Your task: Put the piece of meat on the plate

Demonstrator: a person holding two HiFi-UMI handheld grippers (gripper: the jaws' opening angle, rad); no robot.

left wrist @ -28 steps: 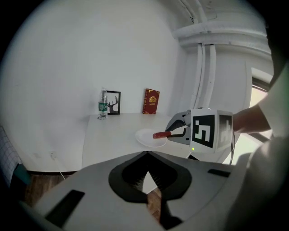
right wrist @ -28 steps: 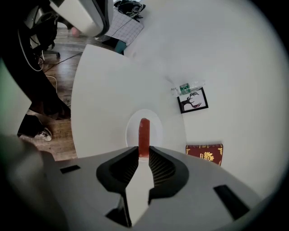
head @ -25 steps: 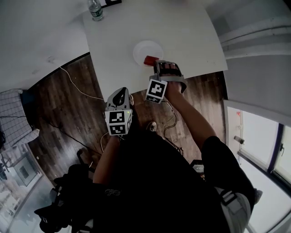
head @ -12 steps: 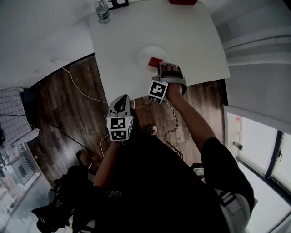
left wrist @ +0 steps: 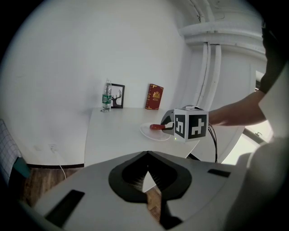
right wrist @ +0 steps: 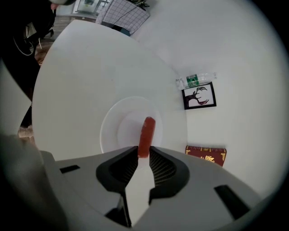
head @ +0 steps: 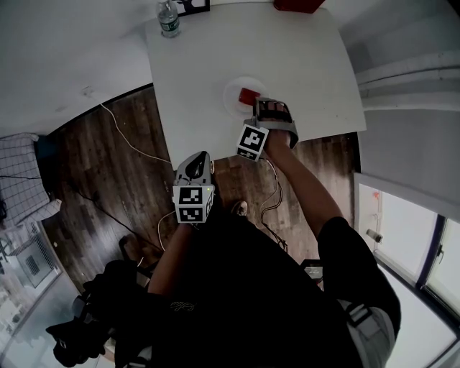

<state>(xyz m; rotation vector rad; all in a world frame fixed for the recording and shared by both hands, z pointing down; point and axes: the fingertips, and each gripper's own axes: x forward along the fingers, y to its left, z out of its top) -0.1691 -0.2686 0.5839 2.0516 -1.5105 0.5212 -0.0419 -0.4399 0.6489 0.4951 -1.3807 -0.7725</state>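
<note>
1. Clear plastic water bottle (left wrist: 106,96): a green label, its print too small to read.
2. Dark red book (left wrist: 155,97): gold print on the cover, illegible.
3. Cube on the right gripper (right wrist: 143,155): black-and-white square markers (left wrist: 190,126), block patterns only; the left gripper (left wrist: 146,154) cube bears the same kind.

PLACE: a lived-in home room, by the look of it | SIGNS: white table (head: 208,65) by a plain wall, framed deer picture (left wrist: 117,95), red book (left wrist: 154,97), water bottle (head: 168,19) | FLOOR: dark wood floor (head: 100,187), loose cable (head: 118,133) | SIDE: window (head: 413,230)

One plate (right wrist: 107,131), one piece of meat (right wrist: 146,131), one bottle (right wrist: 194,80), one book (right wrist: 205,154)
</note>
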